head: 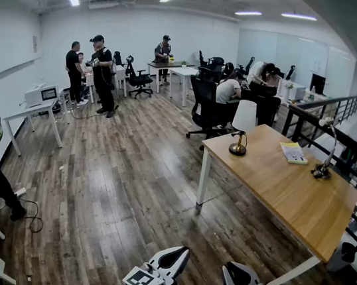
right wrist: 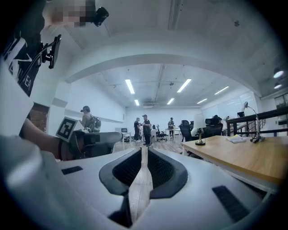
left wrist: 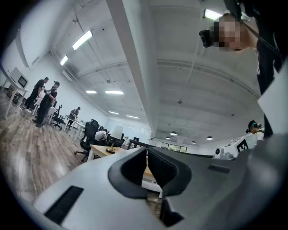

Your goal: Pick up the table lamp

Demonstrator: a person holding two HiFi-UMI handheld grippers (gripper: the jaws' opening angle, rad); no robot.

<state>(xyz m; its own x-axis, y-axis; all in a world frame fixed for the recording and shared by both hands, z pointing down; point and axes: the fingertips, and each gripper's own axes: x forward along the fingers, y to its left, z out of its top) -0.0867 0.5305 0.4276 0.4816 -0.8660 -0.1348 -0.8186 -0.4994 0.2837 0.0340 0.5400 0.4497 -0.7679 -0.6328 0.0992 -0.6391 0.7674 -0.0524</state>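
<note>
First, walk up to the counter (head: 279, 188): the table lamp (head: 242, 125) stands on its far left corner, well apart from you. Your left gripper (head: 176, 255) is closed and empty, the right gripper (head: 234, 271) barely parted; spread its jaws wide before reaching the stem.

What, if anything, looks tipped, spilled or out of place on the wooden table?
Nothing stands out. The table lamp stands upright near a far corner of the wooden table, the booklet lies flat, and the gooseneck lamp stands at the railing-side edge.
</note>
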